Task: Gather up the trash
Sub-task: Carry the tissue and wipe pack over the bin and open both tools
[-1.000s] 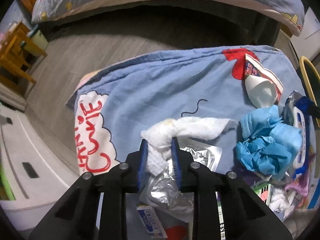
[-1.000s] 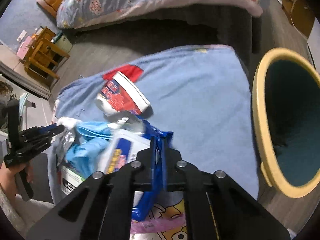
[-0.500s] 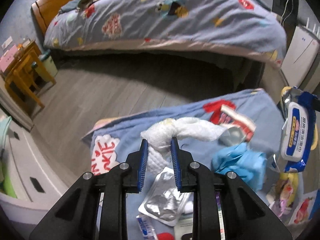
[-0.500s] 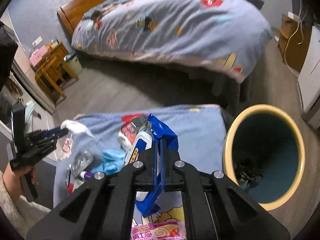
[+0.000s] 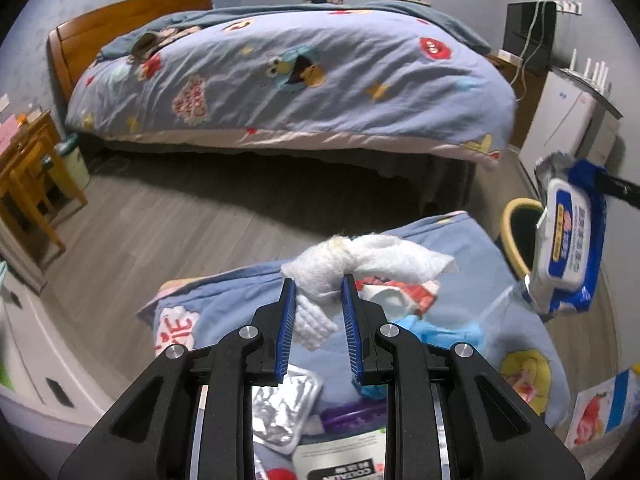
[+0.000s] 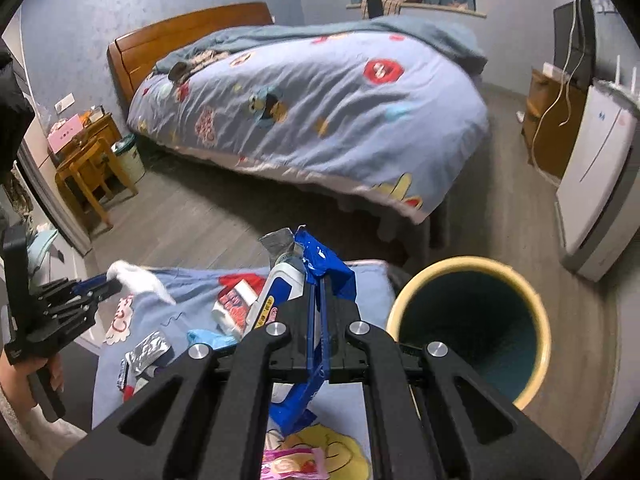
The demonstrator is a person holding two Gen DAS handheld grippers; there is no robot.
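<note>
My left gripper (image 5: 318,284) is shut on a crumpled white tissue (image 5: 360,258), held in the air above the blue cartoon cloth (image 5: 240,292). In the right wrist view the same left gripper (image 6: 110,282) shows at the left with the white tissue (image 6: 140,280). My right gripper (image 6: 316,280) is shut on a blue and white wet-wipe pack (image 6: 292,276), lifted above the cloth (image 6: 192,304). That wet-wipe pack (image 5: 568,240) hangs at the right of the left wrist view. A yellow-rimmed bin (image 6: 472,324) with a dark teal inside stands on the floor right of the cloth.
On the cloth lie a foil blister pack (image 5: 280,408), blue gloves (image 5: 444,332), a red and white wrapper (image 5: 400,292) and a pink snack packet (image 6: 292,464). A bed (image 6: 312,108) fills the background; a white appliance (image 6: 592,184) stands right, wooden stools (image 6: 88,168) left.
Both grippers have risen from the cloth and tilted up, carrying the tissue and the wet-wipe pack. The bed and the bin have come into fuller view.
</note>
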